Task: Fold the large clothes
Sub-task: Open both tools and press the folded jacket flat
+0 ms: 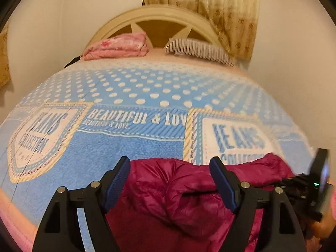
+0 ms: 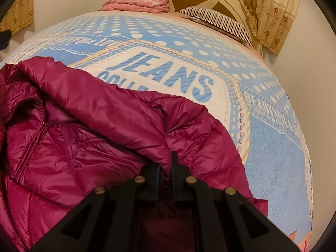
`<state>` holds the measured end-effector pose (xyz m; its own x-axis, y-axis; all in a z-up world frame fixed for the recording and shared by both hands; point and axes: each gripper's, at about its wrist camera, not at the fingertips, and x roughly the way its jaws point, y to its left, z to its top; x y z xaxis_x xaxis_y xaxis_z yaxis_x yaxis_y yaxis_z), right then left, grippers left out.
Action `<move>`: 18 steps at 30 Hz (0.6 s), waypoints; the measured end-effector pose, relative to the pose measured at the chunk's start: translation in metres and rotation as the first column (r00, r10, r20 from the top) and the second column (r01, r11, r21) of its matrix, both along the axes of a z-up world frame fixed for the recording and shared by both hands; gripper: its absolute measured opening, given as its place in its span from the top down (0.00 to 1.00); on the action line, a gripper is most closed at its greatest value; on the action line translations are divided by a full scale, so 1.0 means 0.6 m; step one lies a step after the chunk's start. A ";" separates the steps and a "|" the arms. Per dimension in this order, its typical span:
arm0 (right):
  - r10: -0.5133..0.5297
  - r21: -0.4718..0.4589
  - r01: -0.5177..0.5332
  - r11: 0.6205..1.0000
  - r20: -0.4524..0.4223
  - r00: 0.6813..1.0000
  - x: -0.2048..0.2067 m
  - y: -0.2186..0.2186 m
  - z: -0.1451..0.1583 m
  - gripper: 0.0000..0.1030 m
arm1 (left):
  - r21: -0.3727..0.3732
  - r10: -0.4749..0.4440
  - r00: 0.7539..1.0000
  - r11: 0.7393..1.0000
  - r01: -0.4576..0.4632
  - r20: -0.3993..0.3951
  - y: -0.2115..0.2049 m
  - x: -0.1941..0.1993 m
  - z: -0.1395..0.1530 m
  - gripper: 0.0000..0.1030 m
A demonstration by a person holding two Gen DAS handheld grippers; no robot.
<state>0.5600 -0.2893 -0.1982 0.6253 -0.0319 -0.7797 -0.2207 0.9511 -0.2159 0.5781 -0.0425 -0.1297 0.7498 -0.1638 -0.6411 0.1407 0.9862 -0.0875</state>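
A magenta puffer jacket (image 2: 88,113) lies crumpled on the blue blanket (image 2: 273,168) of a bed. Its zipper runs down the left of the right wrist view. My right gripper (image 2: 166,163) is shut on a fold of the jacket, with the fabric pinched between its fingers. In the left wrist view the jacket (image 1: 168,197) lies under my left gripper (image 1: 170,168), which is open above it with nothing between its fingers. The right gripper's body (image 1: 315,184) shows at the right edge of that view.
The blue blanket (image 1: 126,147) with white dots and "JEANS" lettering covers the bed. A folded pink quilt (image 1: 117,47) and a striped pillow (image 1: 199,49) lie by the cream headboard (image 1: 159,14). Curtains (image 1: 226,10) hang behind. Walls stand on both sides.
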 end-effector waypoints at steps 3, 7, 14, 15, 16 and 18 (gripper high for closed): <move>-0.002 0.009 0.002 1.000 0.000 1.000 0.000 -0.003 0.001 0.91 | 0.089 -0.010 0.996 0.996 0.018 -0.086 -0.043 0.031 -0.054 0.24; -0.009 0.038 0.009 0.999 -0.003 1.000 -0.005 -0.012 0.011 0.89 | 0.213 0.001 0.989 0.977 0.031 -0.149 -0.073 0.031 -0.127 0.24; -0.013 0.066 0.008 0.998 0.067 0.998 -0.045 -0.030 0.063 0.58 | 0.180 -0.010 0.991 0.983 0.035 -0.135 -0.061 0.026 -0.131 0.24; -0.028 0.089 0.020 0.996 0.089 0.996 -0.051 -0.033 0.078 0.56 | 0.180 -0.011 0.991 0.983 0.035 -0.135 -0.061 0.026 -0.131 0.24; -0.041 0.105 0.030 0.994 0.107 0.993 -0.053 -0.035 0.089 0.52 | 0.183 -0.010 0.991 0.982 0.035 -0.134 -0.061 0.027 -0.131 0.24; -0.067 0.127 0.049 0.991 0.142 0.988 -0.053 -0.027 0.111 0.47 | 0.195 -0.008 0.991 0.980 0.034 -0.132 -0.065 0.030 -0.132 0.24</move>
